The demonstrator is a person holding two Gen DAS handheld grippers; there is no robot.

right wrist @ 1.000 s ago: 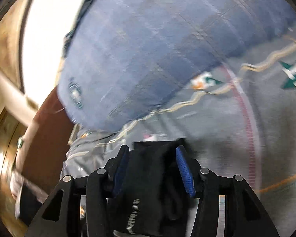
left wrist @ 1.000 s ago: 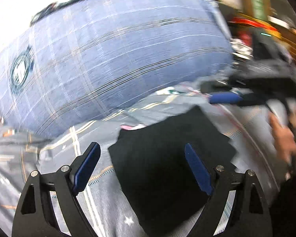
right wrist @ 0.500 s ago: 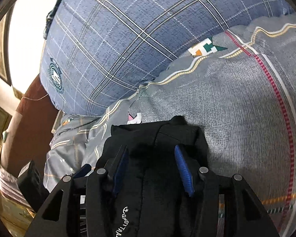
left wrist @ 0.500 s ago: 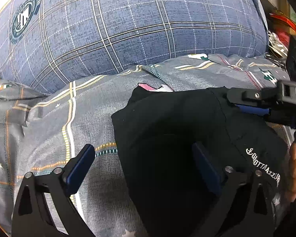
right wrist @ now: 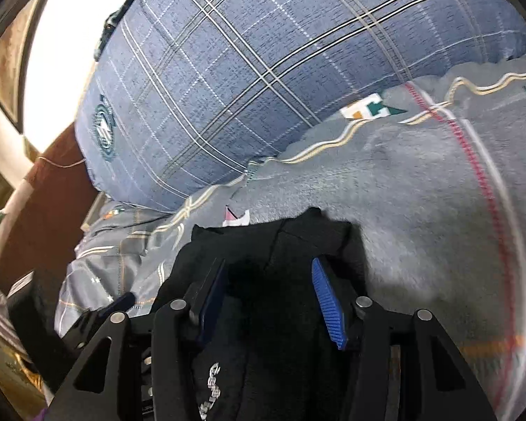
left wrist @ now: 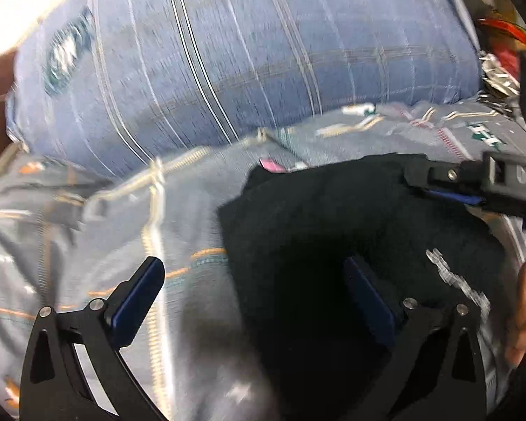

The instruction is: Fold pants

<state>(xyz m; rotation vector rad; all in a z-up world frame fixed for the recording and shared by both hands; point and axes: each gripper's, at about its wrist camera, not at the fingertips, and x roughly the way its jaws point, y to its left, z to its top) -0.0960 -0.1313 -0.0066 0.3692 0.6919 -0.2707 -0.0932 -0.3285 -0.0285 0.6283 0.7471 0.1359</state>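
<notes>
Pants [right wrist: 263, 315], black, carry small white lettering too blurred to read.

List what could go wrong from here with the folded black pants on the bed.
1. The right tool has just been opening with the black pants between its pads; the fold may spring open on release.
2. The left tool, wide open, straddles the pants' edge and the grey bedspread; closing could catch both.

Motion blur smears the left wrist view, streaking the plaid pillow [left wrist: 249, 63] and bedspread [left wrist: 87, 231], while the right wrist view stays mostly sharp. Blown-out white light glares at far left in both. Fisheye bending and dark vignetting ring the edges; the black pants [right wrist: 263, 252] swallow detail in shadow.
</notes>
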